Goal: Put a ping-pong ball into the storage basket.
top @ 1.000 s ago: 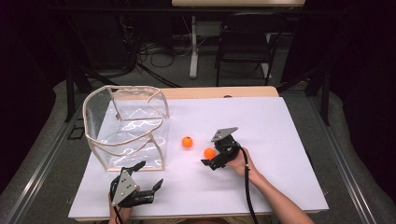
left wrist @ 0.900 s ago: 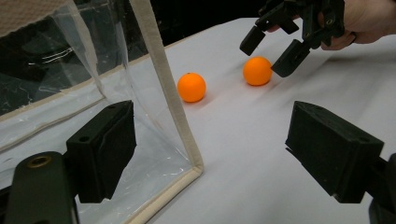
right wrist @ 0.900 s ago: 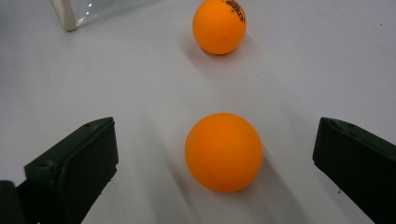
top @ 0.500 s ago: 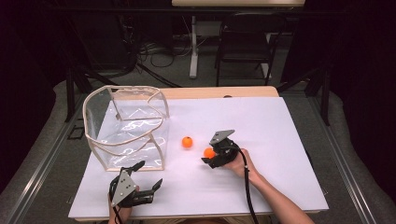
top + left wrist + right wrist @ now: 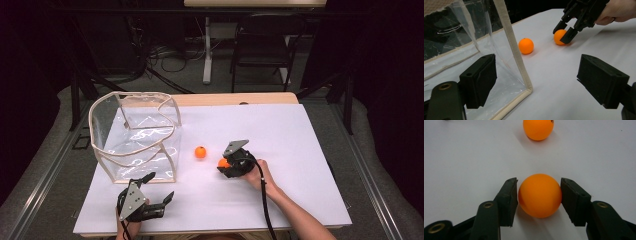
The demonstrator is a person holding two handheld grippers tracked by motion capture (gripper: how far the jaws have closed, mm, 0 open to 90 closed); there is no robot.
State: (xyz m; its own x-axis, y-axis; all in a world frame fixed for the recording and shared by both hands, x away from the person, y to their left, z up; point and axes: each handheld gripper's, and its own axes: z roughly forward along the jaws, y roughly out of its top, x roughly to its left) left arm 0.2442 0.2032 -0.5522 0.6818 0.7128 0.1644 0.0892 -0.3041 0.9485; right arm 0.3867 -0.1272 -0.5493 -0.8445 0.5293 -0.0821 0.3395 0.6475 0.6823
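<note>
One white table holds one clear plastic bin and two orange ping-pong balls. The right gripper pinches the near ball on the tabletop; the second ball lies free nearby. The left gripper rests, jaws spread, beside the bin.

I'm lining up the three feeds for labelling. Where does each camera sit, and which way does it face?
High view: above the person's side, looking forward and down on the table; forearms and both tongs.
Left gripper view: on the left tongs, facing the clear bin and two balls.
Right gripper view: on the right tongs, facing the near ball.
Shared: all show the far ball.
</note>
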